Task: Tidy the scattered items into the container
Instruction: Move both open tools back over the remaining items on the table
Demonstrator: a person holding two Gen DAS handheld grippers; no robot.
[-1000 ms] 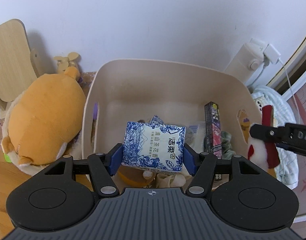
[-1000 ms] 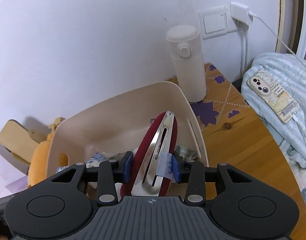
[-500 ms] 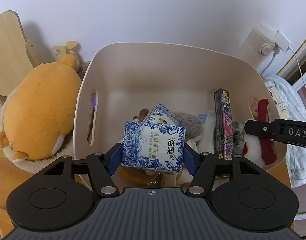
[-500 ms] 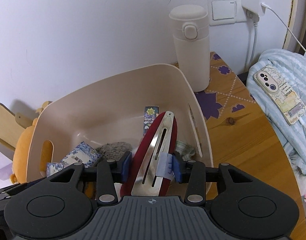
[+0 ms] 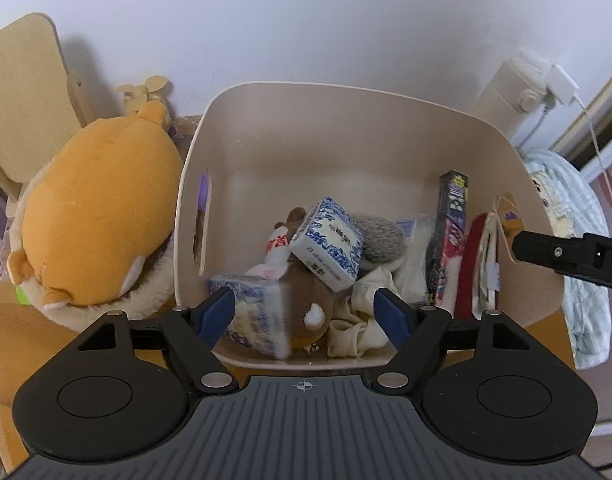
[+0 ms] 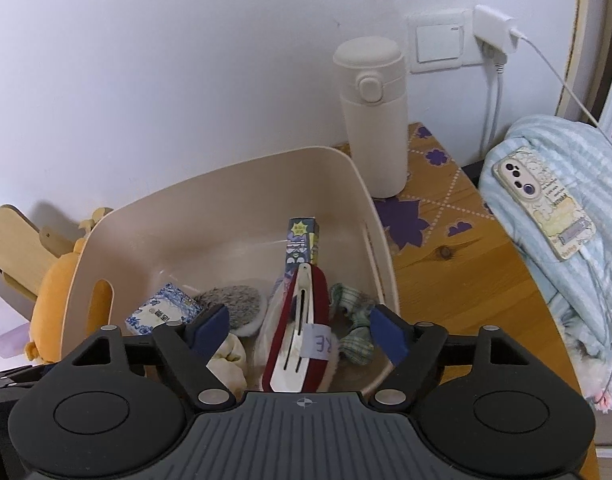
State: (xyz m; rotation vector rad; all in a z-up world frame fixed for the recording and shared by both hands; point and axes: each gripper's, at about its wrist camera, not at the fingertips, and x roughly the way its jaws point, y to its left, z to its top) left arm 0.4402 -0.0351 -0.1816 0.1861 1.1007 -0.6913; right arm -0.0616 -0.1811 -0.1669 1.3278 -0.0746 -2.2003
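- Your left gripper (image 5: 306, 312) fingers are spreading: tissue pack (image 5: 251, 318), pinched a second ago, is dropping into the container (image 5: 346, 120).
- Your right gripper (image 6: 299, 326) fingers are spreading too: red hair clip (image 6: 301, 328) lies loose between them, inside.
- Both items count as delivered.

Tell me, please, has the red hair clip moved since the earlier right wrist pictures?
Yes. The red hair clip has dropped from between the opening right gripper jaws into the beige bin.
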